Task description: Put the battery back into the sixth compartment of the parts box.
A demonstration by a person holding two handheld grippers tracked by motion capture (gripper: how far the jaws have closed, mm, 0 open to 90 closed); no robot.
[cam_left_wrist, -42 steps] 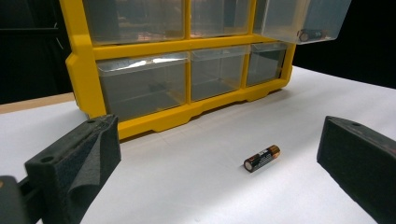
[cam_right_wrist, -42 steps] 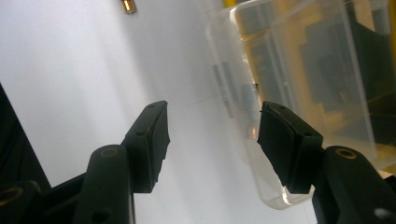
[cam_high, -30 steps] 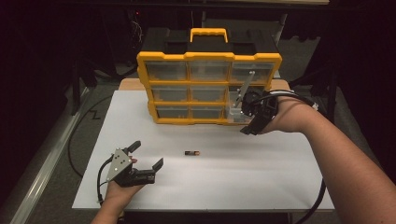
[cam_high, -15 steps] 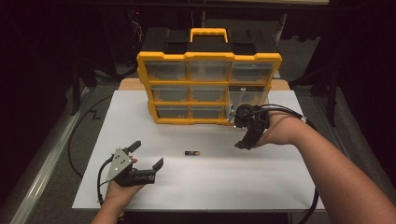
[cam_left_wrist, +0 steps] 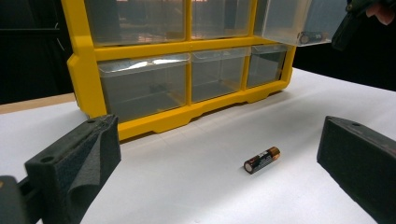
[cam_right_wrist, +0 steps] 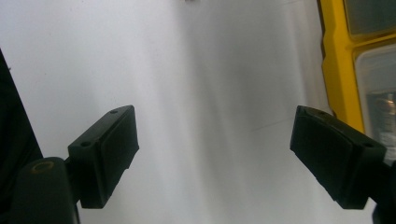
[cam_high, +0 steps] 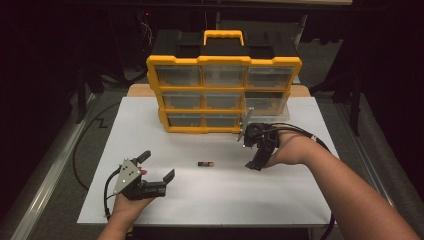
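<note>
right gripper wide, empty, near battery

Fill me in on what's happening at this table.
A person works with two grippers at a yellow drawer organizer on a white table. One clear drawer at its right is pulled out, with a battery inside. The right gripper, its jaws just opening and empty, hangs below that drawer. The left gripper waits open near a loose battery.
</note>
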